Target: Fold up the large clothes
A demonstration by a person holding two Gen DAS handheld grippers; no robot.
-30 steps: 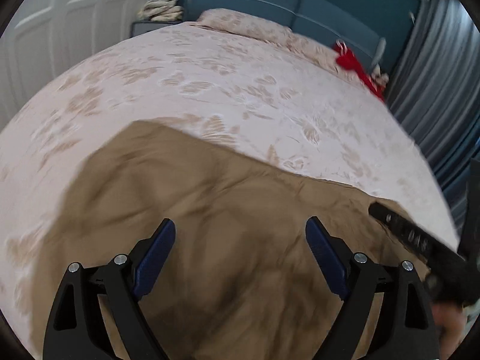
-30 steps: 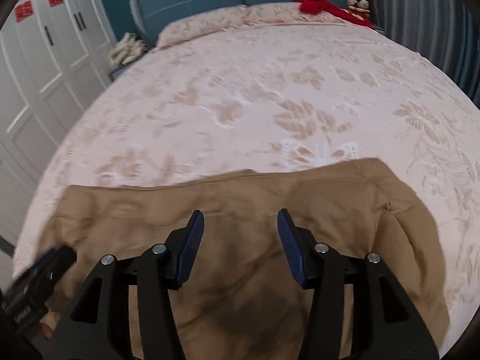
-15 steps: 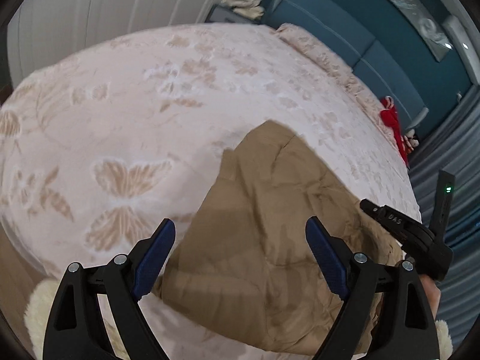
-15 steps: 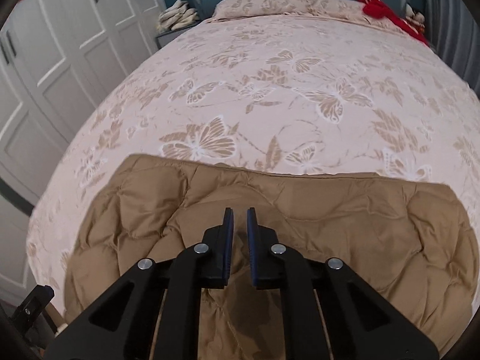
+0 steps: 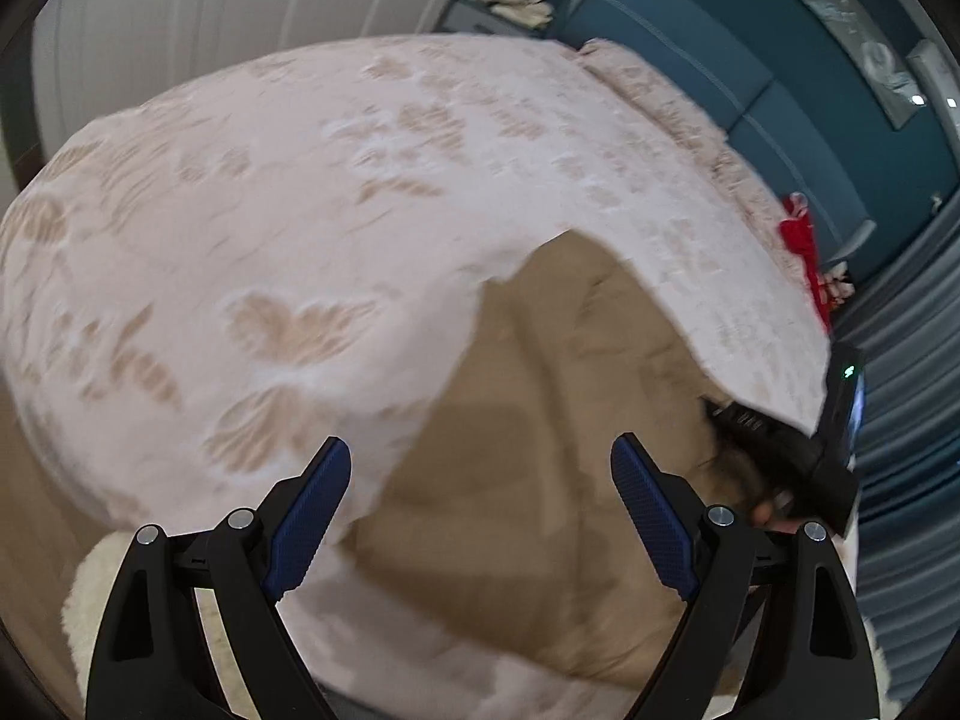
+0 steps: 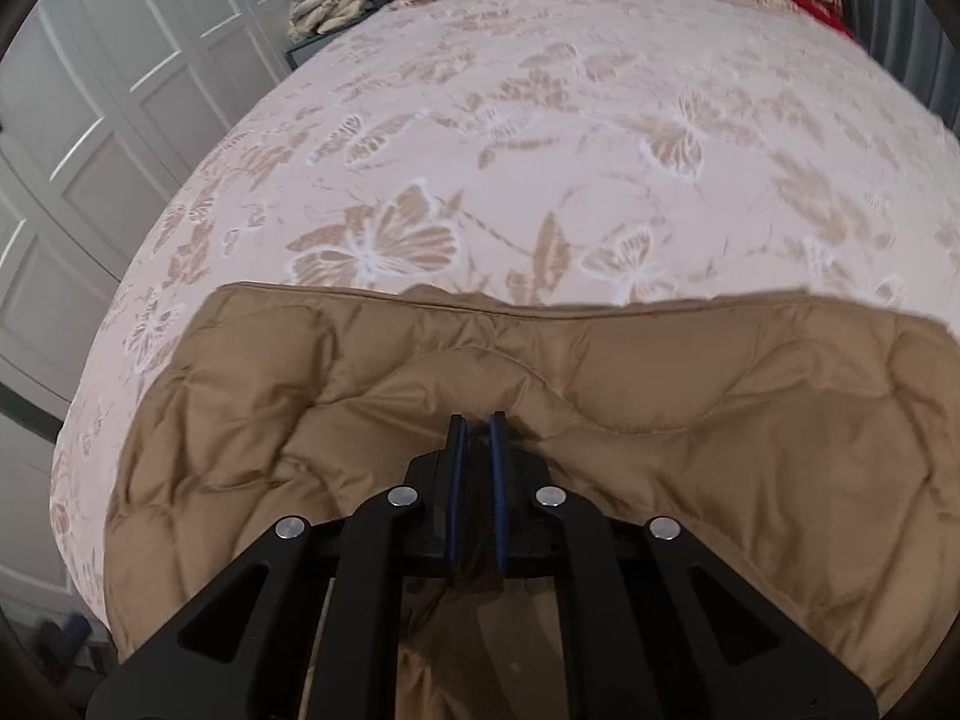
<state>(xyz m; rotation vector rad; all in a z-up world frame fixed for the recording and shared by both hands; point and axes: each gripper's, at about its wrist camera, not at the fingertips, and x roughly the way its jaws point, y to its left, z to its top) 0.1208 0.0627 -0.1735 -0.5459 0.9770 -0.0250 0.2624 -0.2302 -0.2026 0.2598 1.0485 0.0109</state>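
The tan quilted jacket (image 6: 630, 420) is lying on the near part of the bed (image 6: 540, 120), on the butterfly bedspread, with its far edge running straight across in the right wrist view. The right gripper (image 6: 478, 420) is resting on a raised fold near the middle of the garment, and its jaws are drawn nearly together. Whether cloth is really pinched between the pads I cannot tell, because the tips are sinking into the padding and no fabric is showing in the narrow gap.

The left gripper (image 5: 480, 456) is hanging wide above the left border of the jacket (image 5: 540, 420), where tan fabric is meeting the bedspread; nothing is between its jaws. In that view the right gripper (image 5: 774, 450) is appearing at the right side, low on the garment.

I judge that the step in hand is taking hold of the jacket for a fold. To do it well, the left gripper should be going down onto the garment's edge only, not catching the bedspread under it. Both grips should be taking the full thick layer, since this puffy material is probably slipping easily. Then both hands should be lifting together, keeping the edge straight.
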